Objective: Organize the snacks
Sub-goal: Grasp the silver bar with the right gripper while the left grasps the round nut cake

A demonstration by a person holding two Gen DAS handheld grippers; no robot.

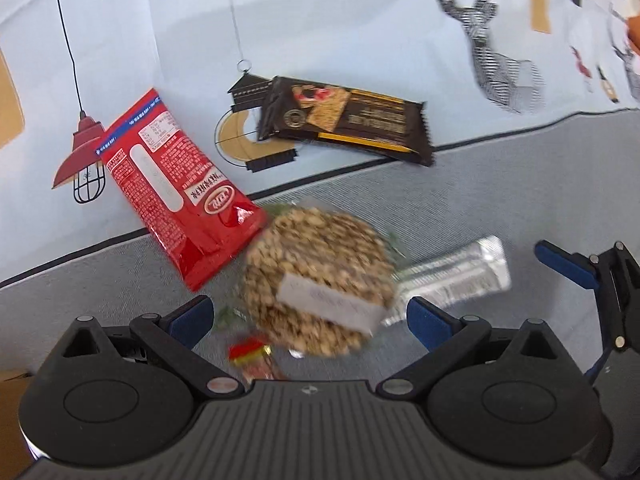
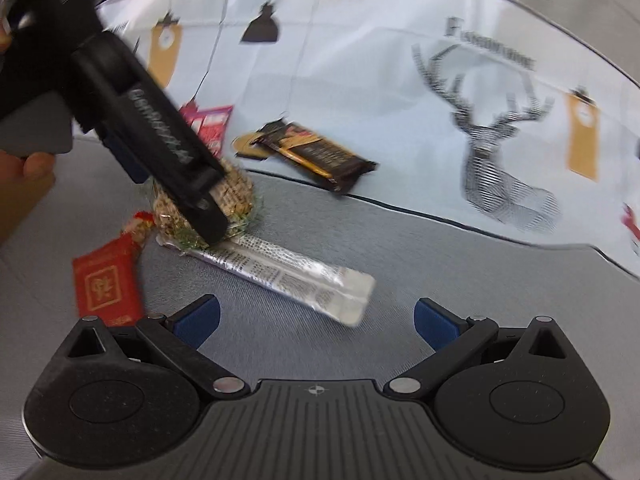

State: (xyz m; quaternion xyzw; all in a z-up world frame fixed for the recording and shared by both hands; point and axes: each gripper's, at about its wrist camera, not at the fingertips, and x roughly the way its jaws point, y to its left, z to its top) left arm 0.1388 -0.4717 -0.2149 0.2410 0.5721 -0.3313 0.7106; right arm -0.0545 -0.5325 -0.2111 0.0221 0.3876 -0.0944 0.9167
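both grippers are matte black plastic with a ribbed grey centre plate bearing a small crosshair mark, round silver pivot screws and blue pads on the fingertips (image 1: 191, 317). bare skin of the left hand (image 2: 34, 166) shows at nine o'clock.

Right gripper (image 2: 316, 322) low in frame, blue pads wide apart, nothing between them; silver packet (image 2: 288, 274) flat on grey cloth (image 2: 440, 280) just ahead of the pads, lying diagonally; left gripper (image 2: 200, 196) enters from upper left, its tip over the nut bag (image 2: 236, 192); whether it touches the bag cannot be told; red packet (image 2: 106, 284) to the left; brown bar (image 2: 316, 156) beyond, on the pale printed cloth (image 2: 360, 92) with a deer print (image 2: 496, 148); whole view motion-blurred.
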